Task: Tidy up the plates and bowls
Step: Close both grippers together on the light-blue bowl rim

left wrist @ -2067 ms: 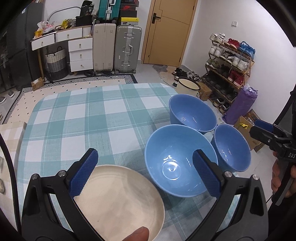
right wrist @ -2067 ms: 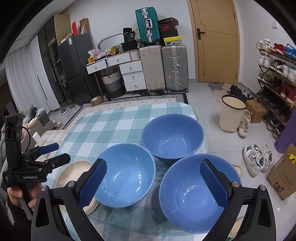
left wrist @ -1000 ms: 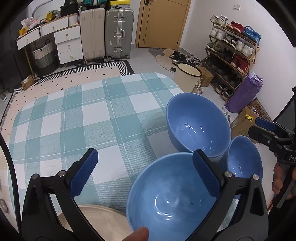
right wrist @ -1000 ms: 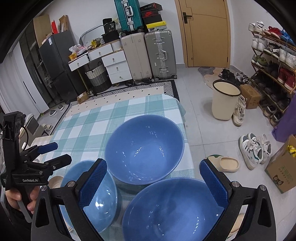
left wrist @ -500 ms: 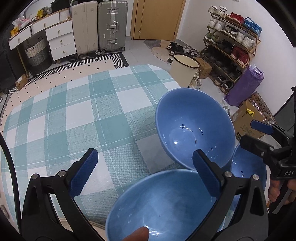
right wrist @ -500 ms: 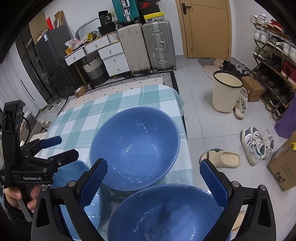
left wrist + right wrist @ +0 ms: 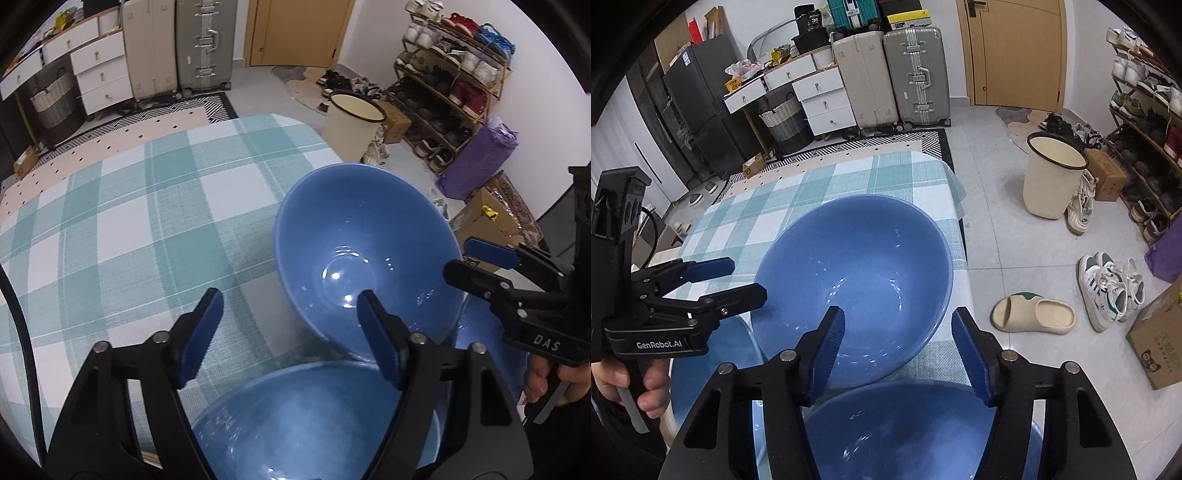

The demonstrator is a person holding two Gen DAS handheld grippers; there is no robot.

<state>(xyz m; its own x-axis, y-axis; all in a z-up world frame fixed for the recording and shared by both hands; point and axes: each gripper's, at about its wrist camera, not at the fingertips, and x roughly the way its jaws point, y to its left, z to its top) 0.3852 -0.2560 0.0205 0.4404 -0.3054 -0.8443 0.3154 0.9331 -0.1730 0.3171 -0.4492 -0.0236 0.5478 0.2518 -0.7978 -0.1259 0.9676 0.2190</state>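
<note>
My left gripper (image 7: pixel 288 332) and right gripper (image 7: pixel 897 350) have just been closing, yet both jaws gape with nothing pinched. Each hovers above a glossy blue bowl's near rim, cut off below. The third round blue bowl (image 7: pixel 853 280) sits whole at the checked tablecloth's (image 7: pixel 129 206) edge, beyond them.

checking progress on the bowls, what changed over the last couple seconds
Both tools came forward and down over the blue bowls. The left tool and right tool have just been closing partway, pads not yet pressing anything. The far bowl, two near bowls and checked cloth stayed put.
</note>
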